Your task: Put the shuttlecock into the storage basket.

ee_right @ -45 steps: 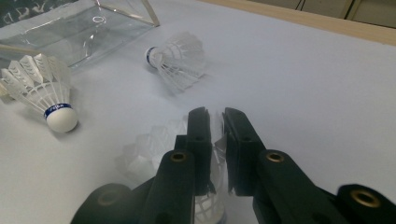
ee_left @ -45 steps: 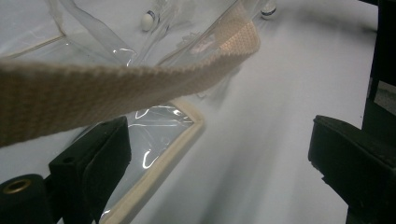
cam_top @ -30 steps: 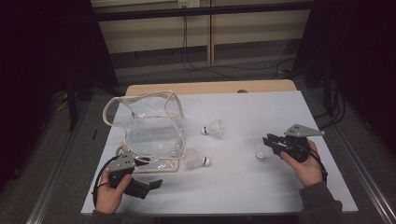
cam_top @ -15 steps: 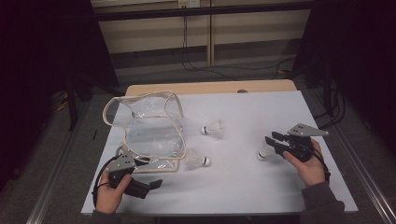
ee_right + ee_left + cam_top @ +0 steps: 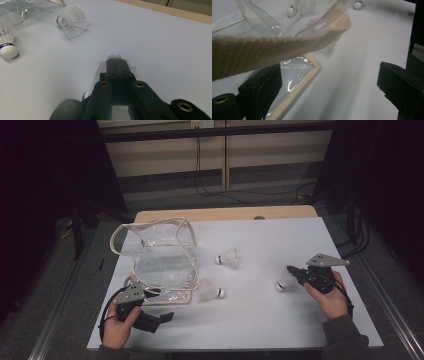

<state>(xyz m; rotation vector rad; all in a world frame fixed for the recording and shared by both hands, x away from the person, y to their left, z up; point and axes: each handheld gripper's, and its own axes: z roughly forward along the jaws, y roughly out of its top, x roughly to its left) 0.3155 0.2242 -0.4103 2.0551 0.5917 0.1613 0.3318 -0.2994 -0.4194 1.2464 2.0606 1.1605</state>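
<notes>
1. A white feathered shuttlecock (image 5: 286,281) is sitting at the right side of the white counter (image 5: 260,245), pinched by its feather skirt in the right claw (image 5: 292,273). In the right gripper view, the two black jaws are pressing flat together with thin white feathers (image 5: 130,65) fanning out on both sides of them.
2. A person's right hand (image 5: 327,292) is gripping that claw from the near edge of the counter.
3. A second white shuttlecock (image 5: 228,258) is lying on its side near the counter's middle, and a third white shuttlecock (image 5: 210,291) is lying nearer the person, just beside the bag.
4. A clear plastic bag with cream fabric trim (image 5: 162,262) is standing open on the left half of the counter.
5. The left claw (image 5: 160,317), held in the person's left hand (image 5: 120,325), is sitting at the bag's near corner with its jaws standing wide apart.
6. In the left gripper view, a cream woven strap (image 5: 274,47) is crossing between and above the spread jaws, with neither jaw touching it.
</notes>
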